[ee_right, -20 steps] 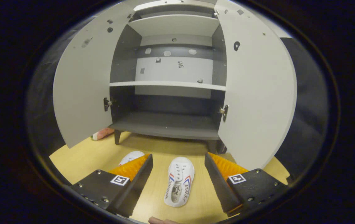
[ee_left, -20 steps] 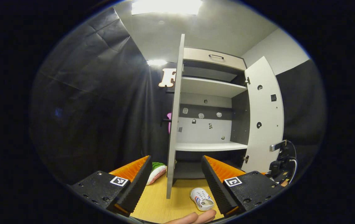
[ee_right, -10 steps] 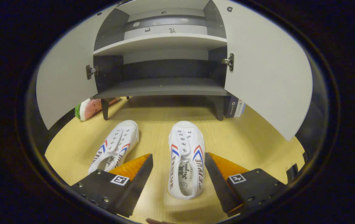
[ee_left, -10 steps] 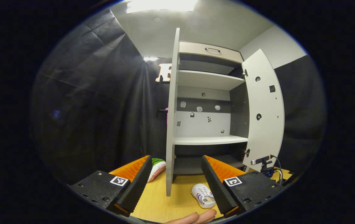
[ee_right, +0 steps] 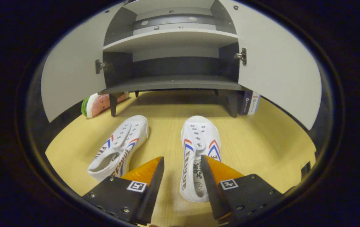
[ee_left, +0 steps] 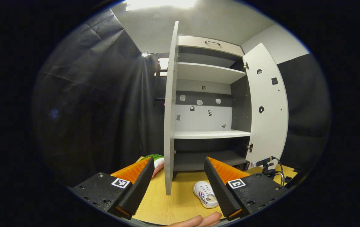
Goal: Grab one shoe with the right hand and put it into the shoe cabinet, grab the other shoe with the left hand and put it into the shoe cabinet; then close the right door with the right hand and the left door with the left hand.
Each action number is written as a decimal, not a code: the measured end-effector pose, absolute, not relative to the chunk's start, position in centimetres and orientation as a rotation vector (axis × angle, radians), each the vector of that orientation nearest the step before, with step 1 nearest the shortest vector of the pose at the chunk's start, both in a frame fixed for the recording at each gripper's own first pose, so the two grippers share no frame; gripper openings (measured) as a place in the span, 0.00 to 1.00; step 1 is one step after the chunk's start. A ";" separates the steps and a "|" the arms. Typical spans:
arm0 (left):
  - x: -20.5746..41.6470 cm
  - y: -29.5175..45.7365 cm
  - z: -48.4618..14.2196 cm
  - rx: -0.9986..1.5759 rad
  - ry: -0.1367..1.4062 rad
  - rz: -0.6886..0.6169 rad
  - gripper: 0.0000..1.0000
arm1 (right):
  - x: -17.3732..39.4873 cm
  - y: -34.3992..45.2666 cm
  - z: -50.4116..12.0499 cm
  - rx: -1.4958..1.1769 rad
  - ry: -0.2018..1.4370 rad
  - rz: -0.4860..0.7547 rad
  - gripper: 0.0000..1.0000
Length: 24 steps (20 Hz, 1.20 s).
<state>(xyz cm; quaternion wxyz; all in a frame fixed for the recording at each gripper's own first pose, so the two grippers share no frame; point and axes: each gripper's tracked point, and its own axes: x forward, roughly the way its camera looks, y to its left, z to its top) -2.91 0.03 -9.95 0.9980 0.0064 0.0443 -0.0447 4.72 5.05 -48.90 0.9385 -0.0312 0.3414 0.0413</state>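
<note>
Right gripper jaws are narrowing around the right-hand shoe, not yet clamped; left gripper is idling open — first grab starting.

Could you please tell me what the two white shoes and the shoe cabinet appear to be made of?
The shoes look like white canvas: matte uppers with metal-looking eyelets; the soles are probably rubber, though that is hard to confirm. The shoe cabinet looks like laminated board: flat, smooth pale door panels, dark inner walls and metal hinges.
</note>
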 end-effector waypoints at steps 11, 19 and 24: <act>1.4 -4.4 -11.7 -0.016 0.079 -0.189 0.97 | 10.4 3.7 -50.9 0.215 0.632 -0.043 0.11; 3.6 -5.9 -13.2 0.025 0.116 -0.222 0.97 | 10.8 4.9 -47.1 0.243 0.465 0.039 0.01; 4.9 -6.2 -14.4 0.032 0.153 -0.231 0.97 | 10.6 7.2 -41.2 0.241 0.382 0.117 0.01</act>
